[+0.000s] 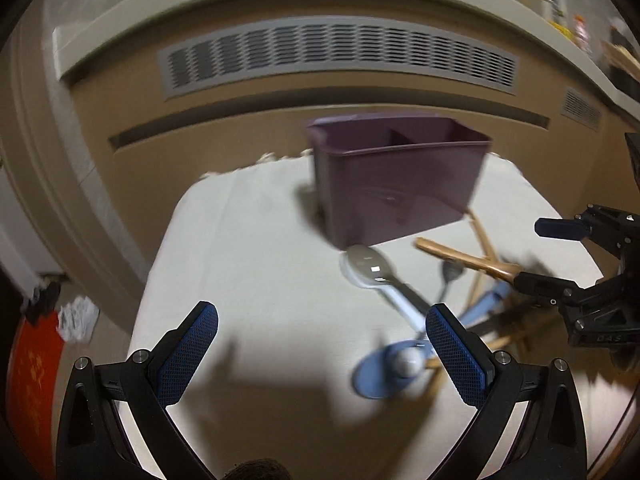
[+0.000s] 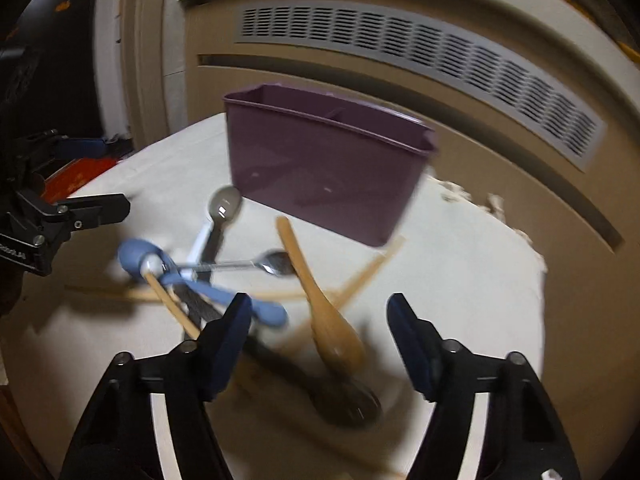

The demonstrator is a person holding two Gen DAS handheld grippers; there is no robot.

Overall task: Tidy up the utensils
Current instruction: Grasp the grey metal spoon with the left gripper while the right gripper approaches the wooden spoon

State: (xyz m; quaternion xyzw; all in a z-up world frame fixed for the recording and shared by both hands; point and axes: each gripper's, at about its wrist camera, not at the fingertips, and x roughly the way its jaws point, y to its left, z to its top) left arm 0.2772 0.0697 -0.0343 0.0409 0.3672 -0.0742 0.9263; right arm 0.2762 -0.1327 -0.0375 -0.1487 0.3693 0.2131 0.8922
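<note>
1. I am facing a beige wall unit (image 1: 280, 120) carrying a long grey vent grille (image 1: 336, 56) under a pale ledge (image 1: 240, 4).
2. A white cloth is covering the table (image 1: 248, 248), catching bright light.
3. Something red (image 1: 36, 376) is lying on the dim floor to the left.

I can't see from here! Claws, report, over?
Left claw open, empty. Right claw open above light wooden spoon. Purple plastic divided caddy empty. Utensils tangled.
</note>
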